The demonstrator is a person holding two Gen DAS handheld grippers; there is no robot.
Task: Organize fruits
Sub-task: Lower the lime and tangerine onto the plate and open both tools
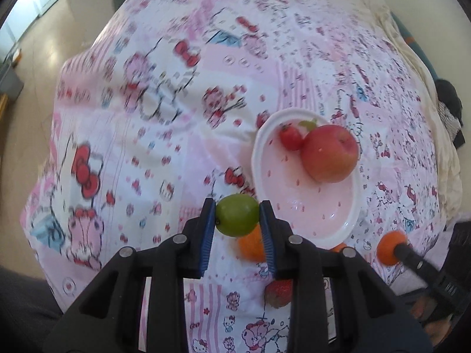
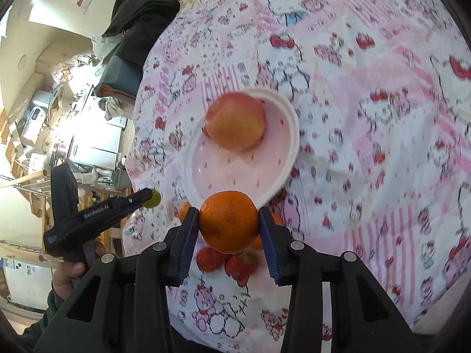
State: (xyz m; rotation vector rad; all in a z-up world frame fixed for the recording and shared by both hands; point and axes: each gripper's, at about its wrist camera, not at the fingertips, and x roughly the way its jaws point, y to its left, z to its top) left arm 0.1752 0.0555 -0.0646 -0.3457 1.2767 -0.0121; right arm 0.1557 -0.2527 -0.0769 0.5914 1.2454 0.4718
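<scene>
My left gripper point(image 1: 238, 216) is shut on a green fruit point(image 1: 237, 214) and holds it above the cloth, just left of the white plate point(image 1: 262, 135). The plate holds a red apple point(image 1: 329, 153) and a small strawberry point(image 1: 290, 137). My right gripper point(image 2: 229, 220) is shut on an orange point(image 2: 229, 221) at the plate's point(image 2: 290, 153) near rim; the apple point(image 2: 235, 121) lies beyond. It also shows in the left wrist view point(image 1: 393, 248) with the orange. On the cloth lie another orange point(image 1: 251, 245) and strawberries point(image 2: 226, 260).
A pink and white cartoon-print cloth point(image 1: 164, 94) covers the table. Dark clothes point(image 2: 138, 17) and a cream cloth point(image 1: 441, 135) lie at the table's far edge. Cluttered shelves and appliances point(image 2: 59, 123) stand beyond the table's edge.
</scene>
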